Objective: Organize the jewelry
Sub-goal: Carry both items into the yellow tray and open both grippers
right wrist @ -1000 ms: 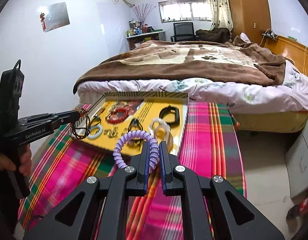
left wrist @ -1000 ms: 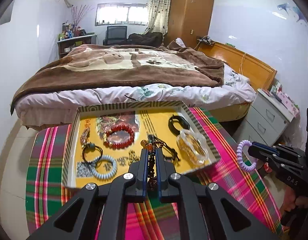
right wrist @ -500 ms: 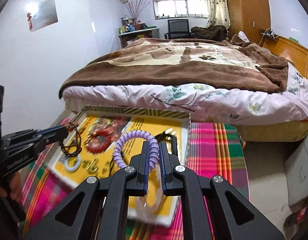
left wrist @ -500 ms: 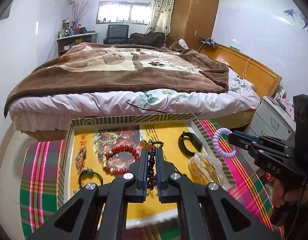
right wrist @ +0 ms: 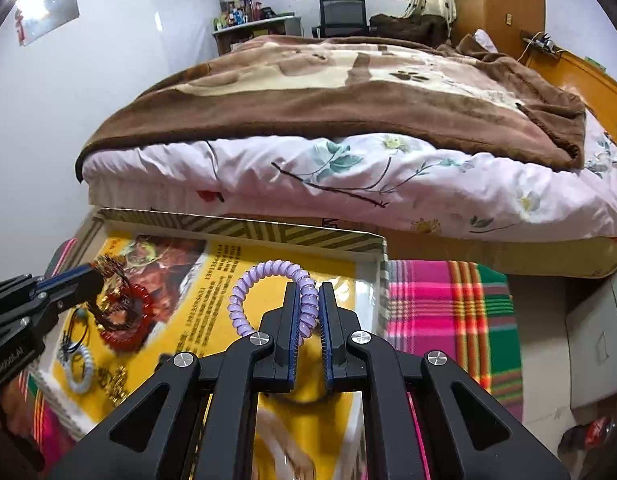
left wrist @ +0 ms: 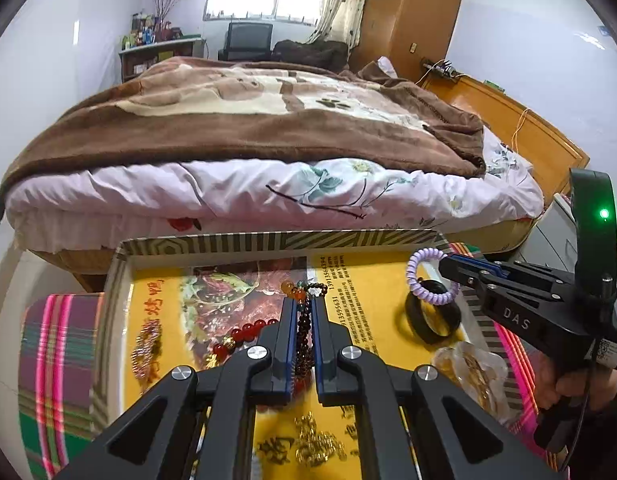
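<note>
A yellow-lined tray point(left wrist: 276, 240) with a striped rim sits on the plaid cloth. My left gripper point(left wrist: 304, 308) is shut on a dark beaded bracelet point(left wrist: 304, 332) with orange beads, held over the tray's middle; it also shows in the right wrist view point(right wrist: 108, 300). My right gripper point(right wrist: 308, 292) is shut on a purple spiral hair tie point(right wrist: 268, 276), held over the tray's right part; the tie also shows in the left wrist view point(left wrist: 428, 280). In the tray lie a red bead bracelet point(left wrist: 244, 332), a black bangle point(left wrist: 428, 316) and a clear bracelet point(left wrist: 468, 368).
A gold chain point(left wrist: 316, 440) and a pale blue spiral tie point(right wrist: 80, 372) also lie in the tray. A bed point(left wrist: 268, 152) stands right behind the tray. The plaid cloth point(right wrist: 448, 312) extends to the right. A grey drawer unit point(right wrist: 596, 340) stands at far right.
Both grippers have moved forward over the tray with their pieces still held. The tray and bed look closer in both views.
</note>
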Available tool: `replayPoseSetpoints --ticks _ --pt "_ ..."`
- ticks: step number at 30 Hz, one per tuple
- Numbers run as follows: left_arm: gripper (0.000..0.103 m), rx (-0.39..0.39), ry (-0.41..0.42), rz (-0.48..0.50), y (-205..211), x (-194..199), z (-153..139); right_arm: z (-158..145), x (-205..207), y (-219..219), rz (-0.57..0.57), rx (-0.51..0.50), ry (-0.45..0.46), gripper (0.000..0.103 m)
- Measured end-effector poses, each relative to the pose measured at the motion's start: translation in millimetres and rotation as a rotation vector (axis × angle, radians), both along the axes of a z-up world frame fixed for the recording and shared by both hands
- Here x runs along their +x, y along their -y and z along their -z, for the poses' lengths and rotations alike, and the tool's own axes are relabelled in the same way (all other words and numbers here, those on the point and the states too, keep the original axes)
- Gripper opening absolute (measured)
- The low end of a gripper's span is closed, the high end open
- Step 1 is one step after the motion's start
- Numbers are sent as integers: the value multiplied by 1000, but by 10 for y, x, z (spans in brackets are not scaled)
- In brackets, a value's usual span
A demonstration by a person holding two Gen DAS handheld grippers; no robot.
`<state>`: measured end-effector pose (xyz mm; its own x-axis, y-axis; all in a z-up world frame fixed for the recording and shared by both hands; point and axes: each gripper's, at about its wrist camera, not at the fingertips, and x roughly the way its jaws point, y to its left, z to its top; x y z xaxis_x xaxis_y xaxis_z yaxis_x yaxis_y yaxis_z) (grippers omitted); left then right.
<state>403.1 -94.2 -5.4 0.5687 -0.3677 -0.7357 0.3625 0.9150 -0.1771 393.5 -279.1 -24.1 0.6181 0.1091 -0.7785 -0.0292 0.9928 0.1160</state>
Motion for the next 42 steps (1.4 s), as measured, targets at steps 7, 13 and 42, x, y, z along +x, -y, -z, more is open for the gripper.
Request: replayPoseSetpoints --ticks 7,13,42 --pt "7 0 -19 7 109 180 140 106 146 -99 -21 -16 -18 10" --pt "7 -2 -17 21 193 227 164 96 221 -131 -31 -16 -36 10" --pt "62 21 4 5 60 -89 68 11 69 -55 3 70 -45 36"
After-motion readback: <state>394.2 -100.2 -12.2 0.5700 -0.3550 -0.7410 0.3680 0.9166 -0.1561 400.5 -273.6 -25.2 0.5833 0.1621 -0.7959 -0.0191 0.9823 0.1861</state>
